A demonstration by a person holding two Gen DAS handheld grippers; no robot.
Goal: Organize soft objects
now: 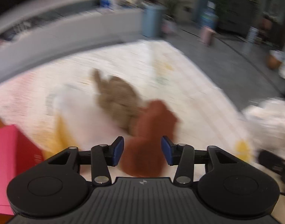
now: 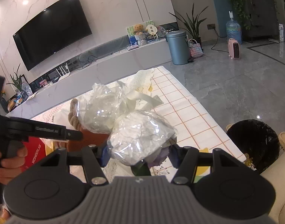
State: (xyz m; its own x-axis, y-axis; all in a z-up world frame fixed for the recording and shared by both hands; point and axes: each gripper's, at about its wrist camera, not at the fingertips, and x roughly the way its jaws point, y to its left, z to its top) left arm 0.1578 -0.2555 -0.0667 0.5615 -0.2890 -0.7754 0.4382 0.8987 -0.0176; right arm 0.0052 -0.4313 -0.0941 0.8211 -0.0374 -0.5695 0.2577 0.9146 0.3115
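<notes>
My left gripper [image 1: 142, 150] spread round brown plush [image 1: 151, 130]; I centre, squeeze gently. Right gripper [image 2: 138, 154] clamped on bag [image 2: 140, 140].

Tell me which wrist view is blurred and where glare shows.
Left wrist view: heavy motion blur smears the brown plush and reddish-brown plush; only the left hand-held gripper is sharp. Right wrist view: sharp, with glare on the plastic-wrapped bundle at the right hand-held gripper, and fisheye bending the TV.
</notes>
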